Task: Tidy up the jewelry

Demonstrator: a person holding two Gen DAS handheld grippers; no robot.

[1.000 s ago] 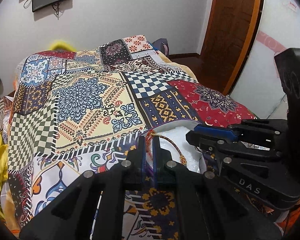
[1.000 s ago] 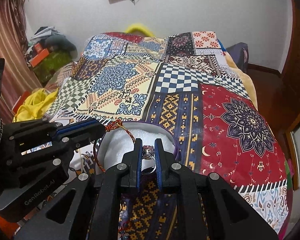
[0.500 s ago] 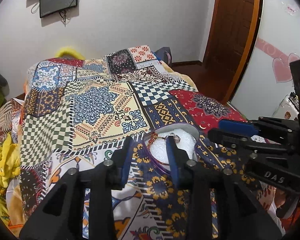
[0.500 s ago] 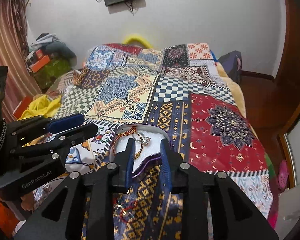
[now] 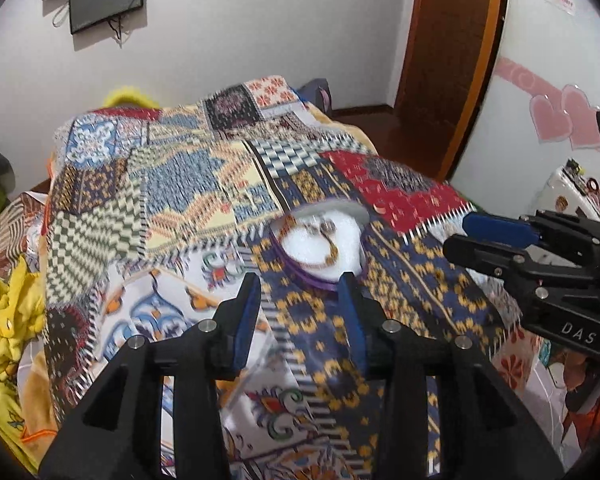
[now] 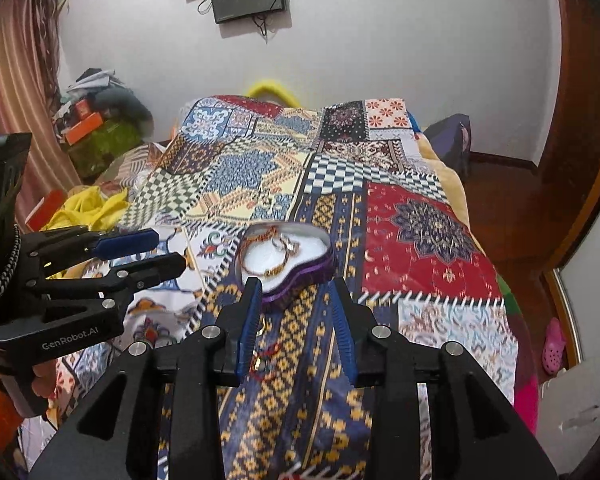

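Yellow cloth [image 6: 86, 206] lay left of the patchwork bedspread [image 6: 420, 232]. The left gripper [image 5: 300, 300] and right gripper [image 6: 294, 300] were both released, empty. Just beyond them sat the heart-shaped box [image 6: 300, 270] holding a bracelet [image 6: 266, 258] and apparently rings [image 6: 286, 244].

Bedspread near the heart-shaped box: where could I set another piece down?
Free: the red patch right of the heart-shaped box, and the checkered patches behind it. Crowded: a red bracelet lies between the right gripper jaws; the left gripper blocks the left.

White walls [image 6: 400, 40], wooden door [image 5: 448, 60], patchwork-covered bed [image 6: 420, 224], striped curtain [image 6: 16, 92] at left
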